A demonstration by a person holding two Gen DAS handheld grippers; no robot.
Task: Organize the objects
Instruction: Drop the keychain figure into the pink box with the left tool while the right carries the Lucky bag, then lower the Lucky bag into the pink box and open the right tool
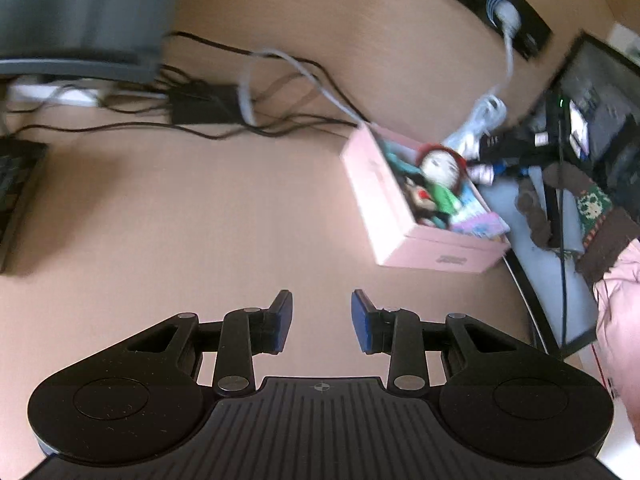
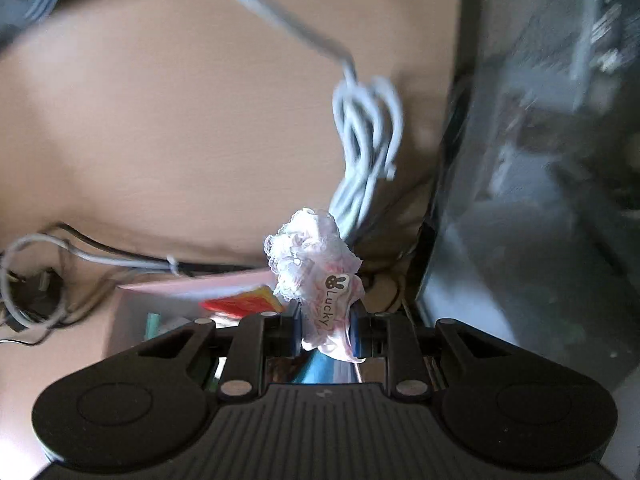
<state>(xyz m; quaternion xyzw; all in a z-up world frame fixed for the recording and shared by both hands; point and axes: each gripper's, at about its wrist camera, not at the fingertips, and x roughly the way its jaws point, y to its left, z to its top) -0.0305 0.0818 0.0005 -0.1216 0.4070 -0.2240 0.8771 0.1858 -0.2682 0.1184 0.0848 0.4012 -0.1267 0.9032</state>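
A pink box stands on the tan desk at the right, open on top. It holds a red-haired doll and other small items. My left gripper is open and empty, hovering over bare desk to the left of and nearer than the box. My right gripper is shut on a white lacy fabric pouch with a "Lucky" rabbit label. It holds the pouch above the pink box, whose rim and contents show just below the fingers.
Tangled black and grey cables lie at the back of the desk. A coiled white cable hangs near the desk's right edge. A keyboard is at the left. A monitor base stands at back left. Clutter lies beyond the desk edge.
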